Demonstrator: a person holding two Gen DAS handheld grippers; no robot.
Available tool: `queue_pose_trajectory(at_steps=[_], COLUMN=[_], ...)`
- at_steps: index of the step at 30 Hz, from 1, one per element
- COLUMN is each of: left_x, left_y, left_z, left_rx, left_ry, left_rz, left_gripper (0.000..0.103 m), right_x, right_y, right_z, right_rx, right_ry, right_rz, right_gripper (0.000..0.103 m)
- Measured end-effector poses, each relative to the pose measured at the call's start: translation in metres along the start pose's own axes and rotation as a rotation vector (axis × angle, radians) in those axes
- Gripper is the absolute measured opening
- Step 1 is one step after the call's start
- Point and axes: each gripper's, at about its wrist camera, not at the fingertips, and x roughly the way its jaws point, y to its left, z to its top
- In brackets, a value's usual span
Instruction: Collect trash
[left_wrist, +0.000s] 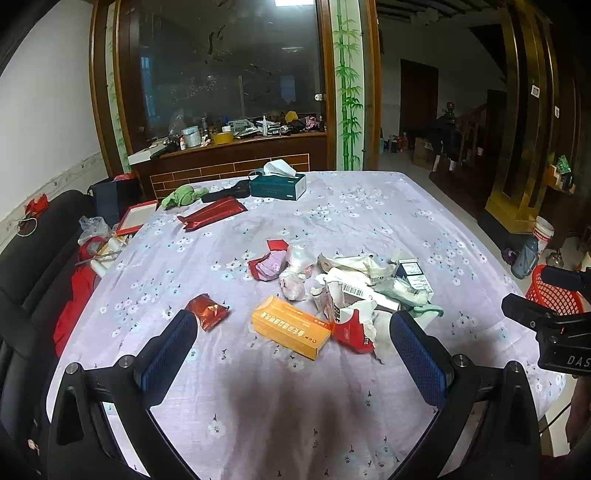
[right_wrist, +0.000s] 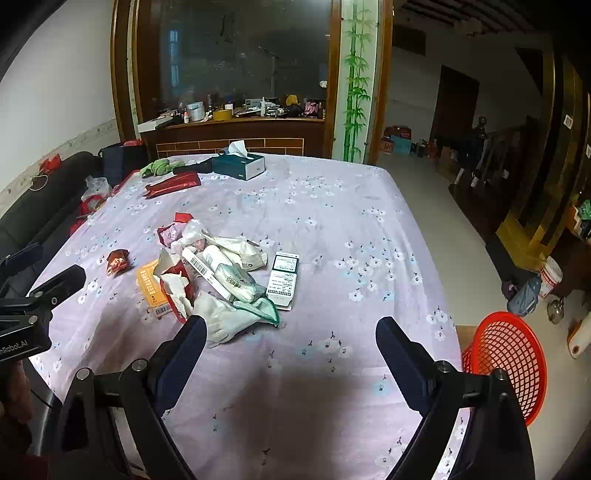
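A heap of trash lies mid-table on the lilac flowered cloth (left_wrist: 369, 214): an orange box (left_wrist: 290, 326), a torn red packet (left_wrist: 351, 332), a red crumpled wrapper (left_wrist: 207, 310), white crumpled papers (left_wrist: 354, 264) and a small dark carton (left_wrist: 412, 271). My left gripper (left_wrist: 295, 325) hovers open just short of the orange box, nothing between its fingers. In the right wrist view my right gripper (right_wrist: 291, 332) is open and empty above bare cloth, near a white glove (right_wrist: 221, 321) and a green-and-white flat carton (right_wrist: 282, 278). A red mesh basket (right_wrist: 509, 362) stands beside the table's right edge.
A teal tissue box (left_wrist: 279, 184), a green cloth (left_wrist: 183, 195) and a long red pouch (left_wrist: 212, 213) lie at the table's far side. A black sofa (left_wrist: 33, 266) runs along the left. A wooden cabinet (left_wrist: 229, 155) stands behind. A bottle and bucket (right_wrist: 539, 284) sit on the floor.
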Motion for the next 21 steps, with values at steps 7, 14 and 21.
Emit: queue_pose_trajectory(at_steps=[7,14,21], left_x=[0.0002,0.0032,0.0051], left_y=[0.0026,-0.0011,-0.0032], left_z=[-0.0001,-0.0017,-0.0015], left_rx=[0.003,0.009,0.01], left_ry=[0.008,0.009,0.011], left_rz=[-0.002,-0.005,-0.005], left_gripper=[0.103,0.103,0.103], right_x=[0.0034,0.0072,0.0091], right_y=[-0.0002,-0.0026,-0.0045], right_z=[-0.0003,-0.0011,-0.0021], right_rx=[0.002,0.006,0.006], right_ry=[0.009,0.02,0.021], right_rz=[0.009,0.009,0.009], right_gripper=[0.095,0.094,0.094])
